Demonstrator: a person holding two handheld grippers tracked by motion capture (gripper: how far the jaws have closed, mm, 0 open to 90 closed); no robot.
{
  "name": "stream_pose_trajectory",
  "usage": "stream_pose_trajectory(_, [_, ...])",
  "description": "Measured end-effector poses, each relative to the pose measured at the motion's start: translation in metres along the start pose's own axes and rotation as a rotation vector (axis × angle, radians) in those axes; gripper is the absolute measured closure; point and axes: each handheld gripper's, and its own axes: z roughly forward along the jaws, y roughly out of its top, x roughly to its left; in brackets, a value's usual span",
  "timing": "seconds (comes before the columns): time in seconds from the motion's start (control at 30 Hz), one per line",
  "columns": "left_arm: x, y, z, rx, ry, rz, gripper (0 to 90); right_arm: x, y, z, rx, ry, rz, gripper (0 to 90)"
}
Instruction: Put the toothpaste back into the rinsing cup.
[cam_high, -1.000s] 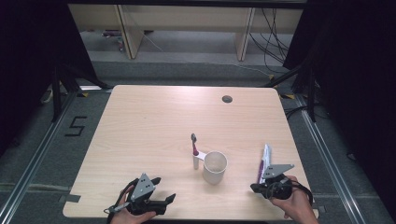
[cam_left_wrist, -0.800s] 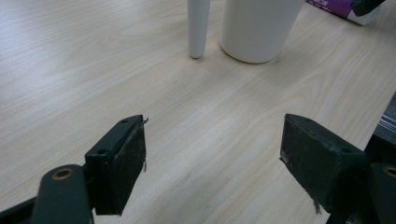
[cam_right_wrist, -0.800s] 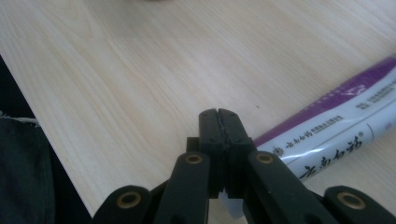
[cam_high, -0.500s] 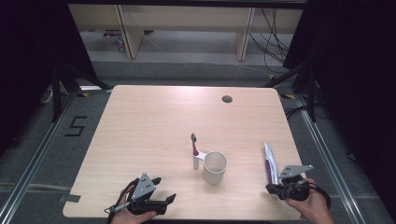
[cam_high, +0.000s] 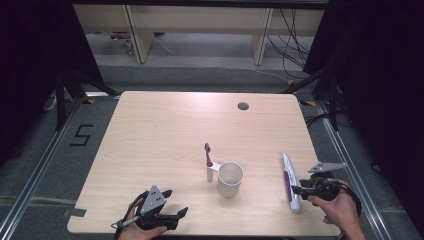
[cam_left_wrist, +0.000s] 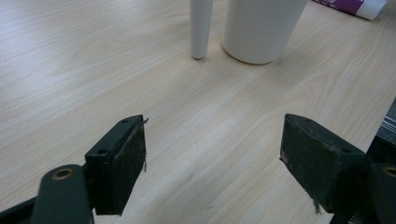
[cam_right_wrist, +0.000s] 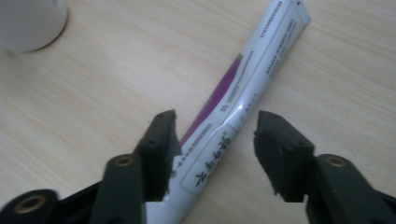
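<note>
right claw: my jaws have just been spreading, now sitting apart over the tube, pads off it
left claw: I'm holding it spread wide, nothing between
tube: lying flat on table, right edge, under my right claw
cup: standing mid-table
toothbrush: standing just beside cup

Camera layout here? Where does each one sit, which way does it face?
High view: above the near edge, facing forward and down on the light wooden table; both hands show.
Left gripper view: on the left gripper, low, facing the white paper cup.
Right gripper view: on the right gripper, its jaws just opened, over the white-and-purple toothpaste tube.
All three share cup and tube.
</note>
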Motion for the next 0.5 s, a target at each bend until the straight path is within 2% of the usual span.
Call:
stream_pose_trajectory(0.03, [0.000, 0.000, 0.000, 0.000, -0.001, 0.001, 21.9, -0.004, 0.001, 0.003, -0.006, -0.005, 0.001, 45.5])
stream_pose_trajectory(0.07, [0.000, 0.000, -0.001, 0.005, -0.002, 0.007, 22.0, -0.004, 0.002, 0.005, 0.001, 0.000, 0.040, 44.0])
stream_pose_trajectory(0.1, [0.000, 0.000, 0.000, 0.000, -0.002, 0.002, 21.9, -0.008, 0.004, 0.007, 0.012, -0.004, 0.013, 43.4])
stream_pose_trajectory(0.13, [0.000, 0.000, 0.000, 0.003, -0.001, 0.006, 21.9, -0.010, 0.005, 0.007, 0.033, -0.005, 0.008, 42.8])
stream_pose_trajectory(0.17, [0.000, 0.000, -0.001, 0.002, 0.000, 0.006, 21.9, -0.009, 0.006, 0.009, 0.044, -0.007, 0.029, 41.7])
stream_pose_trajectory(0.23, [0.000, 0.000, -0.001, 0.004, -0.002, 0.007, 21.9, -0.013, 0.008, 0.013, 0.066, -0.004, 0.001, 39.3])
stream_pose_trajectory(0.37, [0.000, 0.000, 0.000, 0.004, -0.002, 0.007, 21.9, -0.015, 0.012, 0.019, 0.095, 0.000, -0.001, 39.3])
stream_pose_trajectory(0.43, [0.000, 0.000, 0.000, 0.005, -0.004, 0.009, 21.9, -0.013, 0.017, 0.025, 0.140, 0.009, 0.022, 40.5])
stream_pose_trajectory(0.47, [0.000, 0.000, 0.000, 0.000, -0.003, 0.004, 21.9, -0.014, 0.019, 0.028, 0.132, 0.021, 0.011, 41.2])
stream_pose_trajectory(0.5, [0.000, 0.000, 0.000, 0.001, -0.002, 0.004, 21.9, -0.016, 0.021, 0.030, 0.149, 0.013, -0.019, 41.4])
